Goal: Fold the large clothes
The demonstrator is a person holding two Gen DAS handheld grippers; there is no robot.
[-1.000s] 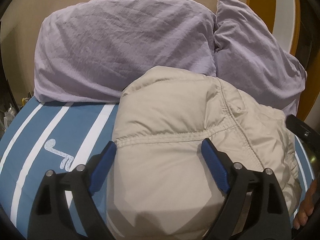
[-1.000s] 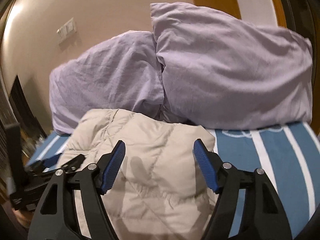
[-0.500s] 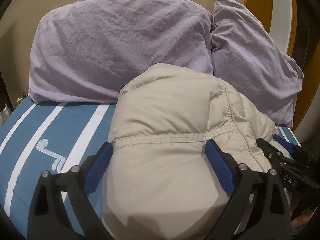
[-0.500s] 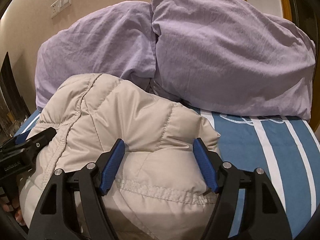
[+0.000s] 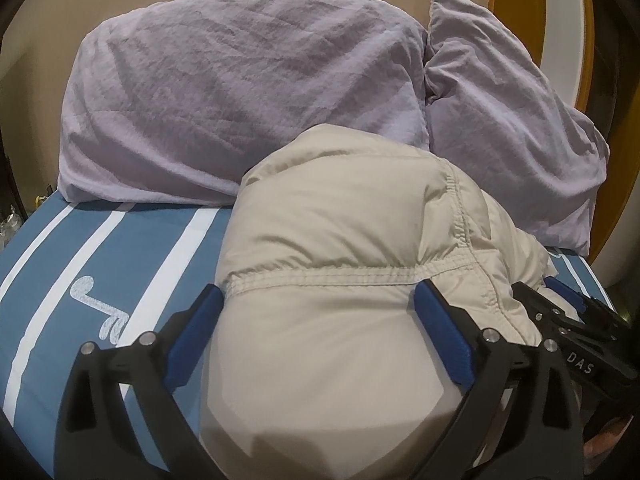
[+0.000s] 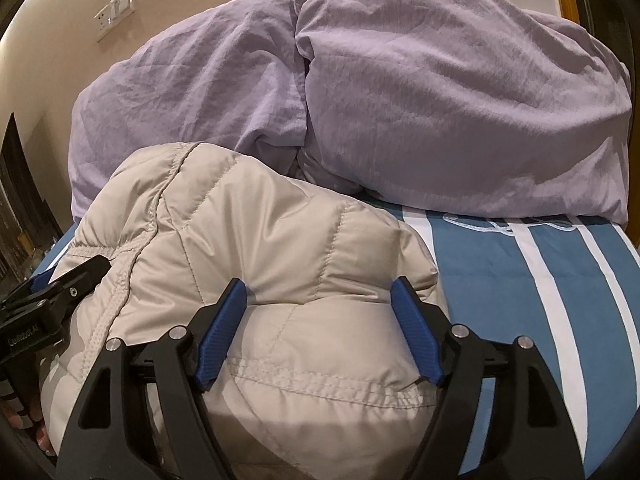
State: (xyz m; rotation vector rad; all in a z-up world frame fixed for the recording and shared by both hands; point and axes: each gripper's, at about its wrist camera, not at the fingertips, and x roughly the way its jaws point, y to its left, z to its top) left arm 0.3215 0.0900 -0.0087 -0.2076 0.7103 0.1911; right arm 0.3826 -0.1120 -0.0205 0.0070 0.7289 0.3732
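Left wrist: pillows [image 5: 248, 92] behind jacket [image 5: 340, 280].

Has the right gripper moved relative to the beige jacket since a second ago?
Yes. The right gripper has come down closer onto the puffy jacket, which fills more of its view; the lilac pillows sit higher in frame. Its jaws have just been opening, straddling the jacket.

the beige jacket [image 5: 340, 280] is showing smooth, faintly shiny quilted cloth with puckered stitched seams. behind the jacket, two lilac pillows [image 6: 440, 100] are looking matt and crinkled. the striped sheet [image 6: 520, 280] beside the jacket is lying as smooth matt cloth.
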